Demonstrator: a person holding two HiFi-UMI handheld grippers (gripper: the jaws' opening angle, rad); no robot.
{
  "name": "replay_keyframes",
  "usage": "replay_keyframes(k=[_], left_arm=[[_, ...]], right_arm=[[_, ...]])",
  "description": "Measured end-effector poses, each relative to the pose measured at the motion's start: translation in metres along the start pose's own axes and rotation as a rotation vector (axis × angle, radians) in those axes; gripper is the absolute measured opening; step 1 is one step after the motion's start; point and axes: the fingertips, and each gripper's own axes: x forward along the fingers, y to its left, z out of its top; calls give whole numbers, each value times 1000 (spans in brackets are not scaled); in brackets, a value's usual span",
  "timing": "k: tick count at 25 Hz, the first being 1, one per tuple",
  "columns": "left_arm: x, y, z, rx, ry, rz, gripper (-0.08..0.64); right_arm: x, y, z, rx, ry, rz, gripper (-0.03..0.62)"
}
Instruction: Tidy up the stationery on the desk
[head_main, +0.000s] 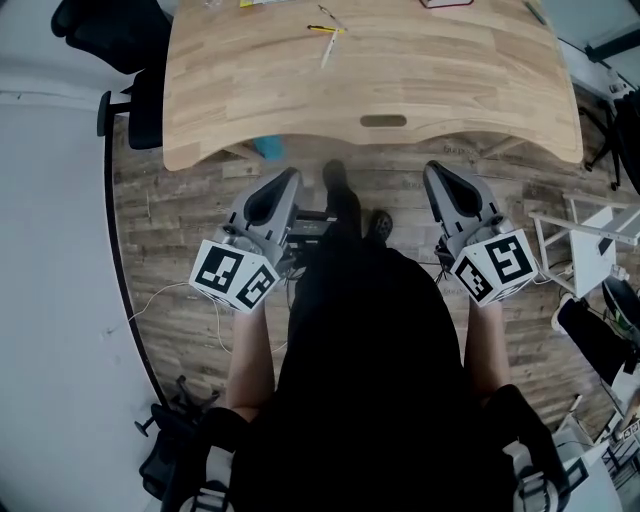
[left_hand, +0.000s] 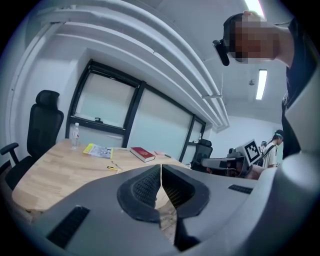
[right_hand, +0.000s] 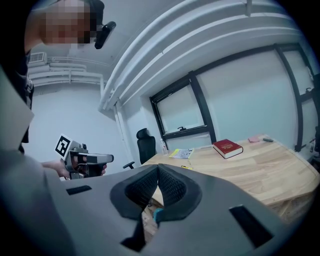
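The wooden desk (head_main: 400, 70) lies ahead of me. Near its far middle lie a yellow pen (head_main: 327, 29) and a pale pen (head_main: 326, 53). My left gripper (head_main: 291, 176) and right gripper (head_main: 434, 168) are side by side over the floor, short of the desk's front edge. In the left gripper view my jaws (left_hand: 161, 173) meet with nothing between them, and a red book (left_hand: 142, 154), a yellow booklet (left_hand: 98, 150) and the yellow pen (left_hand: 113, 167) lie beyond. My right gripper (right_hand: 158, 173) is also shut and empty, facing the red book (right_hand: 227, 148) and booklet (right_hand: 181, 153).
A black office chair (head_main: 120, 45) stands at the desk's far left corner. A water bottle (left_hand: 74, 136) stands at the desk's back. A pink item (right_hand: 254, 139) lies past the book. A white rack (head_main: 600, 240) is at my right. A cable (head_main: 190, 300) trails on the floor.
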Motion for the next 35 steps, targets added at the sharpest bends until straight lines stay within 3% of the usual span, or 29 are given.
replay_keyframes(k=[21,35], left_arm=[[116,131,81,0,-23,-104,38],[178,203,75,18,106,-202,38]], right_arm=[[146,-55,83,-46,-22,-102,21],[228,-65,87,5,16,-188,21]])
